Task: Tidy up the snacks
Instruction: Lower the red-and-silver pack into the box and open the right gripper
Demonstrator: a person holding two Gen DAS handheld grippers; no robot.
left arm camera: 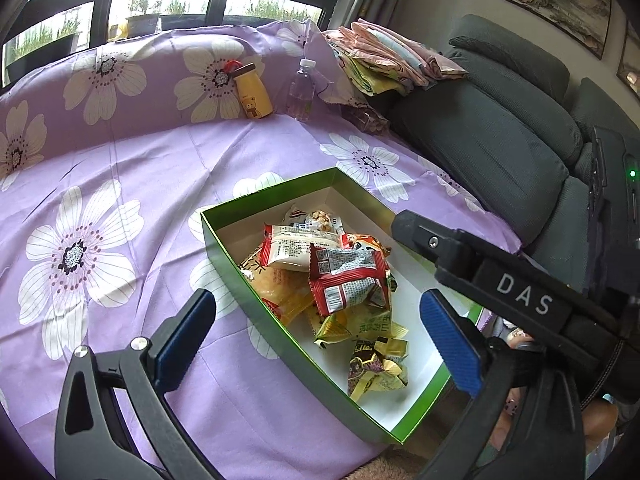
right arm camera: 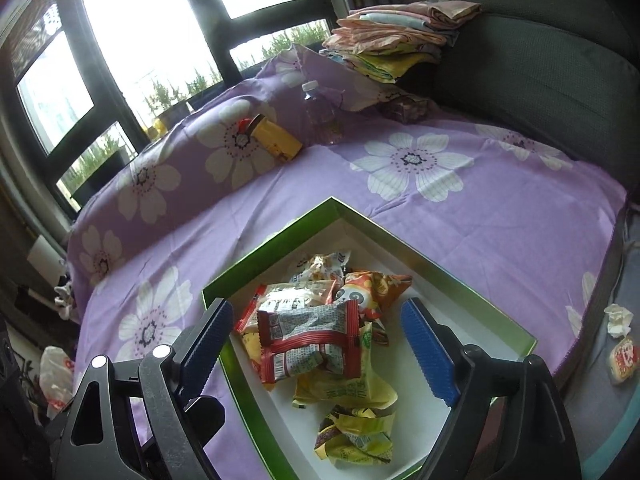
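A green box (left arm camera: pixel 256 292) with a white inside lies open on the purple flowered sheet (left arm camera: pixel 120 200). Several snack packets are piled in it: a red-and-silver packet (left arm camera: pixel 348 276) on top, yellow packets (left arm camera: pixel 280 292) beneath, and a crumpled wrapper (left arm camera: pixel 376 368) at the near end. My left gripper (left arm camera: pixel 316 298) hangs open above the pile, its blue pads wide apart with nothing between them. A black finger (left arm camera: pixel 424 240) of the right gripper reaches in from the right. In the right wrist view my right gripper (right arm camera: pixel 318 308) is open over the same box (right arm camera: pixel 272 240), above the red-and-silver packet (right arm camera: pixel 308 344), touching nothing.
A yellow bear bottle (left arm camera: pixel 252 96) and a clear water bottle (left arm camera: pixel 302 92) lean against the pillow at the back. Folded cloths (left arm camera: pixel 384 60) are stacked on the grey sofa (left arm camera: pixel 500 120). A loose snack packet (right arm camera: pixel 624 360) and crumpled tissue (right arm camera: pixel 618 320) lie off the sheet's right edge.
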